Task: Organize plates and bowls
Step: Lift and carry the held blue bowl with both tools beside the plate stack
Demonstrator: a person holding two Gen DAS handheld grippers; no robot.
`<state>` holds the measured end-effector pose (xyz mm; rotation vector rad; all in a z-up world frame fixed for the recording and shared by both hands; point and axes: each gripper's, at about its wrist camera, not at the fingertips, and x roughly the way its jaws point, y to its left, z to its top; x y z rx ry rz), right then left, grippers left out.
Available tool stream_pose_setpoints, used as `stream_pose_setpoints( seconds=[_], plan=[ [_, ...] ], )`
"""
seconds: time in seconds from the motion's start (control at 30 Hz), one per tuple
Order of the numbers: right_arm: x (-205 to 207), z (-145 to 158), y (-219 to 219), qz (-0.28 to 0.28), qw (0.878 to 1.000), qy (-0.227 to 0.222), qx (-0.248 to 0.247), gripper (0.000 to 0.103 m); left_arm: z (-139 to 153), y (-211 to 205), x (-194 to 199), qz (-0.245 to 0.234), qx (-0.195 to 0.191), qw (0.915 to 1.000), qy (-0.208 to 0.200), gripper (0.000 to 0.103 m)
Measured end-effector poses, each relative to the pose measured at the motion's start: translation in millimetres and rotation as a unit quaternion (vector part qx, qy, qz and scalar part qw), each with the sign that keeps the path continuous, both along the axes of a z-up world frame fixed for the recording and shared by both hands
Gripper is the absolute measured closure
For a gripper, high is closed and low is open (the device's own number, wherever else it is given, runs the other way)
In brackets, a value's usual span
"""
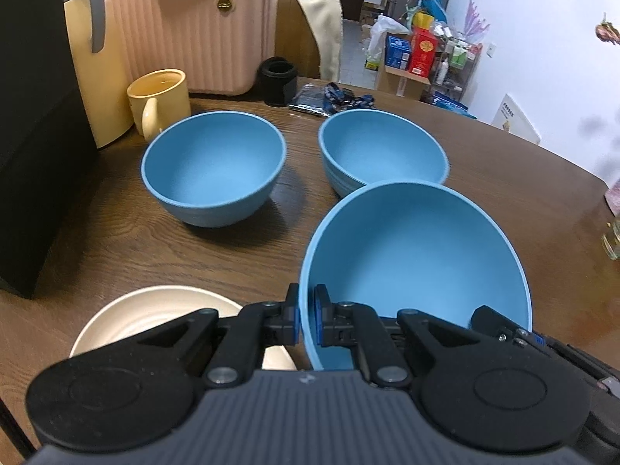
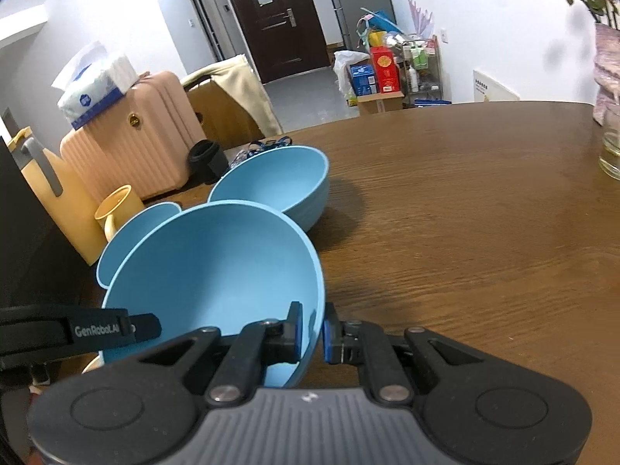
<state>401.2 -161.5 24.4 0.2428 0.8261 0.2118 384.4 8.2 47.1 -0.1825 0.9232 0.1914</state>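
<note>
Both claws are sharing one load: the left claw (image 1: pixel 306 319) is clamped on the near-left rim of a blue bowl (image 1: pixel 418 255), one pad inside the wall and one outside, while the right claw (image 2: pixel 313 331) is pinching the same bowl (image 2: pixel 217 267) at its right rim. The bowl is hanging tilted above the desk (image 1: pixel 116 240), its mouth tipped toward the person, clear of the wood as far as I can judge.

Two more blue bowls are sitting upright farther back, the left bowl (image 1: pixel 213 166) beside a yellow mug (image 1: pixel 159 97) and the right bowl (image 1: pixel 381 151) just behind the carried one. A cream plate (image 1: pixel 128 321) is lying under the left claw, near the desk's edge.

Stacking looks like the step in hand, so I would be levelling the bowl first, keeping both grips moving together so the thin rim is not twisting between the pads. Then I would be centring it over one resting bowl and lowering it straight, letting go only once it is nesting, since a lopsided drop could knock the neighbour or the mug.
</note>
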Motion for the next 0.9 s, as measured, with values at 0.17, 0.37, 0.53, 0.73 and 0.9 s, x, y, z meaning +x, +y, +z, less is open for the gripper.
stream_pose_setpoints(
  seconds=[0.17,0.37,0.53,0.73,0.9],
  plan=[
    [-16,4,-19,-0.011,1.000,-0.005,0.004,0.093,4,-18,-14,-0.011,0.000,0.9999,-0.001,0.095],
    [-36,7,-42,-0.025,1.000,-0.009,0.007,0.093,6,-39,-30,-0.025,0.000,0.9997,-0.006,0.095],
    [-50,6,-60,-0.037,0.999,-0.009,0.006,0.093,3,-57,-40,-0.036,-0.003,0.9993,-0.004,0.095],
    [-61,1,-85,-0.053,0.999,-0.004,0.005,0.093,-4,-81,-47,-0.051,-0.007,0.9987,0.003,0.095],
    [-68,-4,-102,-0.066,0.998,0.000,0.004,0.093,-11,-99,-51,-0.064,-0.007,0.9979,0.008,0.095]
  ],
)
